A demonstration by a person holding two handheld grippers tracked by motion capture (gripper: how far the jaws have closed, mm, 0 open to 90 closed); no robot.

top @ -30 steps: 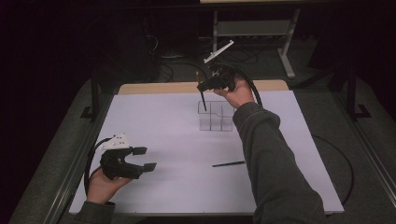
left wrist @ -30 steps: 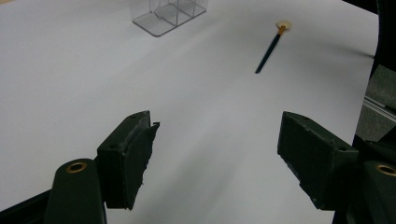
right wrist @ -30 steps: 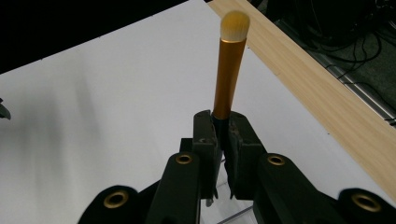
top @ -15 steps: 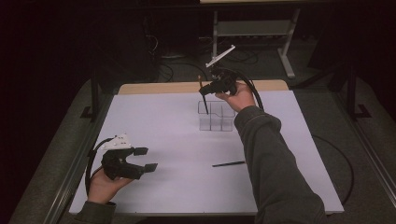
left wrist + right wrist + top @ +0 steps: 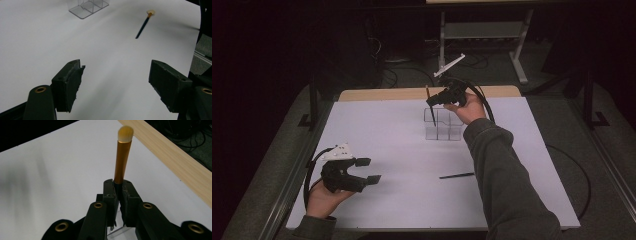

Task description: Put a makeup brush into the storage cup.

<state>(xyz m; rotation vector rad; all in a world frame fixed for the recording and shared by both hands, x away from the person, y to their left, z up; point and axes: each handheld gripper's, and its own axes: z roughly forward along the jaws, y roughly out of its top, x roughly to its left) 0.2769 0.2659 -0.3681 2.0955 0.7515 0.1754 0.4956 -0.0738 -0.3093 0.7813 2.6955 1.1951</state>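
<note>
High view looks forward and down from the person's side, whole white table sheet (image 5: 377,135) in frame, far off. Left gripper view sits low and close, facing across the sheet to the clear plastic compartment box (image 5: 86,6) at top centre, which the high view shares at centre (image 5: 443,126). Right gripper view hovers close, facing the pale wooden table edge (image 5: 175,155) at upper right.

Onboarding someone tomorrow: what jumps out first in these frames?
The right tool, held up at the far side of the white table, is shut on a makeup brush with a gold ferrule and pale bristles, just above a clear acrylic organizer. A second, dark-handled brush lies flat near mid-table. The left tool waits at the near left, open.
</note>
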